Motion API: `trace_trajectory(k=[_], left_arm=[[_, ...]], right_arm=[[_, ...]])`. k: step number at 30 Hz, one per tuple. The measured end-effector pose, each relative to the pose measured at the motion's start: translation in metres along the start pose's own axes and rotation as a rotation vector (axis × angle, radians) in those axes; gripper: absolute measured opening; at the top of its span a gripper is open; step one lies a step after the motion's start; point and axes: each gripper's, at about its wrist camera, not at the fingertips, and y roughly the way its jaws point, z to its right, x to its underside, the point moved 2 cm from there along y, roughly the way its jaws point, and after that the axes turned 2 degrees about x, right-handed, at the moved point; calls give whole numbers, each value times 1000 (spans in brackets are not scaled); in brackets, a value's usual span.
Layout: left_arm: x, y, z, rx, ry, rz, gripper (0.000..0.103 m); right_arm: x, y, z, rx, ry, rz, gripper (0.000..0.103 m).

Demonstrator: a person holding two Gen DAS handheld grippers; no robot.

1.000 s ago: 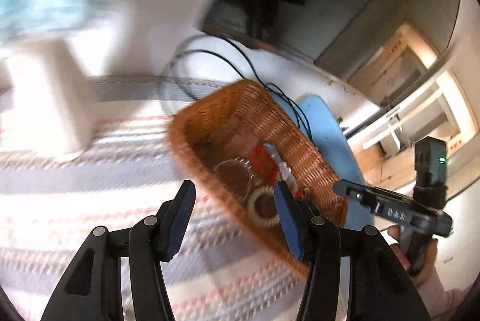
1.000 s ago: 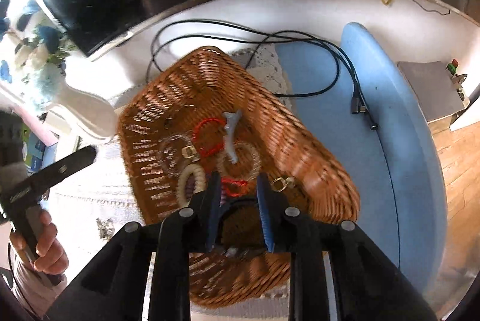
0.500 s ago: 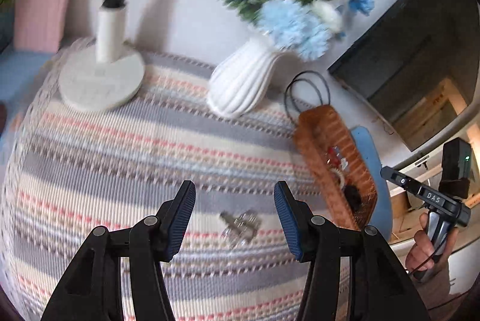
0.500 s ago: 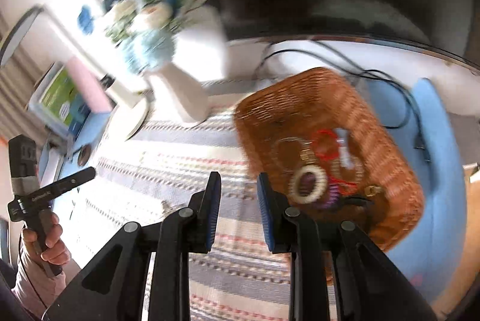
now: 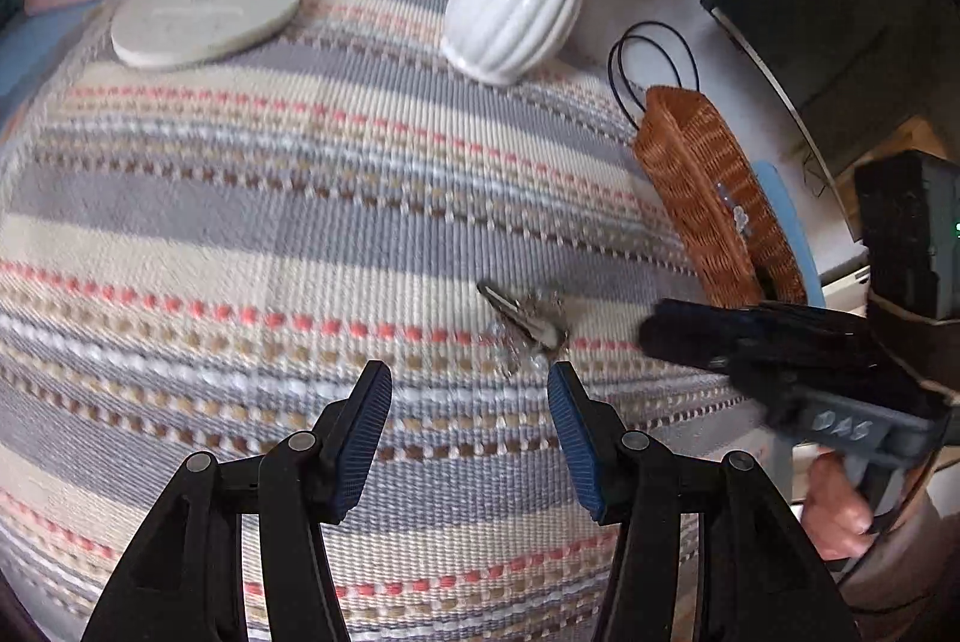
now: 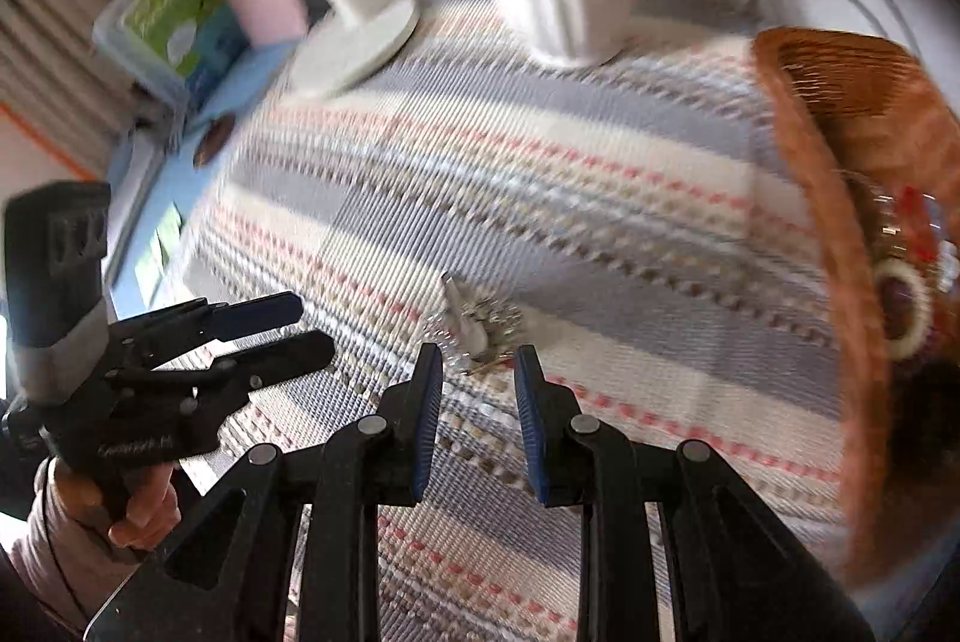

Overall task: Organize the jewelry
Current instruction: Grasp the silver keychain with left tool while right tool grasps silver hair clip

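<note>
A small silver hair clip with sparkly stones [image 5: 527,321] lies on the striped cloth; it also shows in the right wrist view [image 6: 474,327]. A wicker basket [image 5: 708,198] holds bracelets and other jewelry [image 6: 900,282] at the right. My left gripper [image 5: 468,423] is open and empty, just short of the clip. My right gripper [image 6: 477,402] is open with a narrow gap, empty, its tips just short of the clip. The right gripper shows in the left wrist view [image 5: 678,333], right of the clip. The left gripper shows in the right wrist view [image 6: 294,327].
A white ribbed vase [image 5: 522,0] with blue flowers and a white lamp base [image 5: 204,18] stand at the cloth's far edge. Black cables [image 5: 651,60] loop behind the basket. A dark monitor [image 5: 840,0] is at the far right. A pink box and a green-labelled box [image 6: 180,18] sit far left.
Both grippers swung away from the basket and came down toward the silver clip on the cloth. The right gripper's fingers have opened a little wider.
</note>
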Motion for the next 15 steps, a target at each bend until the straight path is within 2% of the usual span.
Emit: trace_trajectory(k=[4, 6, 15], left_arm=[[3, 8, -5, 18, -29, -5, 53], [3, 11, -6, 20, -32, -9, 48], [-1, 33, 1, 25, 6, -31, 42]], right_arm=[[-5, 28, -8, 8, -33, -46, 26], [-6, 34, -9, 14, -40, -57, 26], [-10, 62, -18, 64, -121, -100, 20]])
